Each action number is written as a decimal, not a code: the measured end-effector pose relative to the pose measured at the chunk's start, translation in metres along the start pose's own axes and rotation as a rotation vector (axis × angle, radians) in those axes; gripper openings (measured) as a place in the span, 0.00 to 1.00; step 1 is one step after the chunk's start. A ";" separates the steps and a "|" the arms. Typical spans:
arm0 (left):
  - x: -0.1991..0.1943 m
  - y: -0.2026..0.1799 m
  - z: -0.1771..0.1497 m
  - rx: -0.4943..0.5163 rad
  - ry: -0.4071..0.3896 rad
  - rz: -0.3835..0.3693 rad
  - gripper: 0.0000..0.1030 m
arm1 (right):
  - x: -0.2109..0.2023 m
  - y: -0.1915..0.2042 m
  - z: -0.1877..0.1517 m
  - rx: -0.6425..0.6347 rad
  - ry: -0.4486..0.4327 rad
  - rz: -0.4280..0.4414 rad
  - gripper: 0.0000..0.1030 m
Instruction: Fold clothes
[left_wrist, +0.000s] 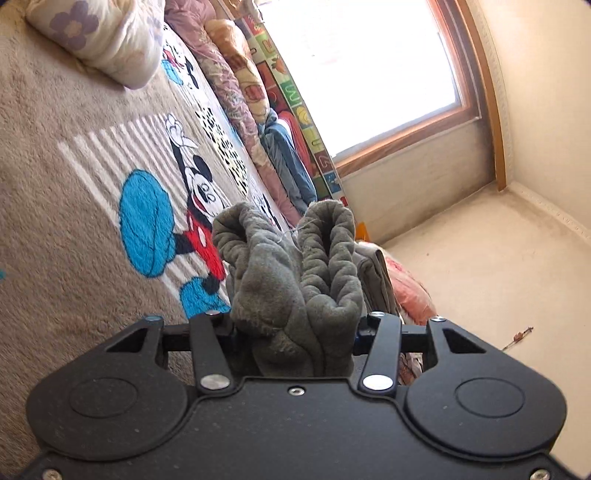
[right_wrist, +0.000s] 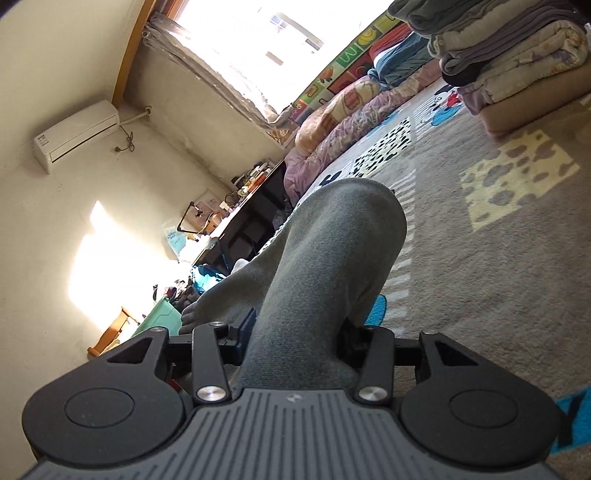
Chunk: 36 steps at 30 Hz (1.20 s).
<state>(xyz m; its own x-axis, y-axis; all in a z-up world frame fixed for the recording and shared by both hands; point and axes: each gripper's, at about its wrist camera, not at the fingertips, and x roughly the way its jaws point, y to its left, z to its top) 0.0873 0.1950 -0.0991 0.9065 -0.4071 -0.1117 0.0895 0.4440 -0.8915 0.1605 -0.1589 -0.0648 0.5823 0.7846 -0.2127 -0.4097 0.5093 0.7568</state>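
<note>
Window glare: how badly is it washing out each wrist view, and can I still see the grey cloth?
Left wrist: window blown out white; grey cloth stays sharp and evenly lit. Right wrist: window overexposed, bright sun patch on wall; grey cloth readable; both views fisheye-bent.

Right hand-held gripper (right_wrist: 295, 332) clamped on grey fleece garment (right_wrist: 325, 251), patterned carpet (right_wrist: 498, 258), folded bedding stack (right_wrist: 517, 55), wall air conditioner (right_wrist: 75, 134)

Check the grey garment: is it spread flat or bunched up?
Bunched. The grey garment sits in thick gathered folds between the left gripper jaws, lifted off the carpet.
</note>
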 end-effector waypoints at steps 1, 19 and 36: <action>0.000 0.004 0.002 -0.016 -0.013 0.003 0.45 | 0.008 -0.001 0.002 -0.005 0.011 0.006 0.45; -0.001 0.021 0.035 -0.151 -0.036 0.065 0.45 | 0.076 -0.034 0.004 0.096 0.095 0.068 0.45; 0.019 0.059 0.086 -0.091 -0.057 0.316 0.80 | 0.143 -0.077 0.049 0.216 0.119 -0.168 0.67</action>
<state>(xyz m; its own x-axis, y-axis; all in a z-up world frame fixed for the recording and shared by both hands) 0.1456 0.2819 -0.1165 0.9054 -0.2144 -0.3663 -0.2343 0.4673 -0.8525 0.3098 -0.1035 -0.1234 0.5375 0.7380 -0.4080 -0.1483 0.5590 0.8158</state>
